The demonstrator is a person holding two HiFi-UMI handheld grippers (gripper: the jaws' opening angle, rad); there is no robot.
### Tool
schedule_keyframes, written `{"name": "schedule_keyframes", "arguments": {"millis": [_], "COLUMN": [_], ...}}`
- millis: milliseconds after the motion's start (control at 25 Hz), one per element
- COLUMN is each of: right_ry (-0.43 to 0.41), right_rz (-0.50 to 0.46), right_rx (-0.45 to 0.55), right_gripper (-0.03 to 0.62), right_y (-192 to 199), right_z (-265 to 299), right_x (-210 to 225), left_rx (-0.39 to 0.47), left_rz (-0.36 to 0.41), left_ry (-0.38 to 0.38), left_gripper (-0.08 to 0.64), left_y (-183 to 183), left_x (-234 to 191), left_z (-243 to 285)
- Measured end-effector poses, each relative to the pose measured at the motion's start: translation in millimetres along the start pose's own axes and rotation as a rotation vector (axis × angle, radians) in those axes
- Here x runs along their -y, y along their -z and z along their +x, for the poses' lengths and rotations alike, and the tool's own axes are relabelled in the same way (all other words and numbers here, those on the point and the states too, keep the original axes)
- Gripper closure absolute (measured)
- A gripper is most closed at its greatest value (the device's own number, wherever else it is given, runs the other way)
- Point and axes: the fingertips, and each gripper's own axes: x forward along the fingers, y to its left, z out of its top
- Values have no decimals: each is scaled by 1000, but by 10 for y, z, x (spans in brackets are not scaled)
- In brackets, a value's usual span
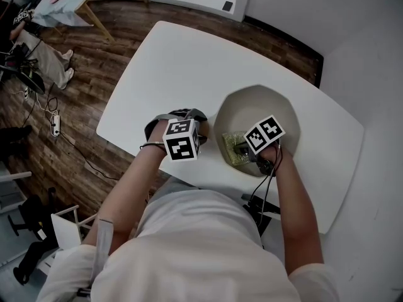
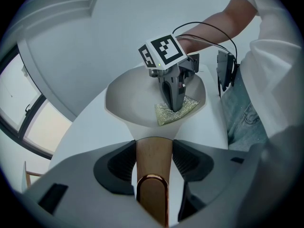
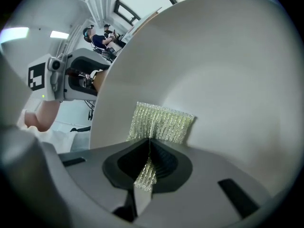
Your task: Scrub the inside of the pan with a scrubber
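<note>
On the white counter [image 1: 189,61], the pan [image 1: 258,106] sits near the person's edge. The left gripper [image 2: 153,159] has its fingers closed against both sides of the wooden handle [image 2: 153,144], steadying the pan. The right gripper [image 3: 148,148] has its fingers pinched fully onto the scrubber [image 3: 162,122], which lies flat against the pan's inner wall. Risk noted: only a narrow edge of the scrubber is held, so hard strokes could drag it loose. Uneven pressure could tip the pan if the handle slips.
</note>
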Motion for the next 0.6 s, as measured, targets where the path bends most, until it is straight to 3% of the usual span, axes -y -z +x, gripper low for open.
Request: {"name": "schedule_keyframes", "arguments": {"millis": [240, 600], "right_ry": [7, 108], "right_rz": [-50, -204], "right_rx": [53, 165], "right_gripper": [561, 561], "right_y": [-164, -528], "right_z": [28, 7], "right_x": [-43, -40], "left_rx": [-6, -15], "left_rz": [9, 23], "left_ry": [-1, -5], "left_gripper": [313, 313], "left_y": [-1, -9], "left_x": [7, 16], "left_z": [7, 11]}}
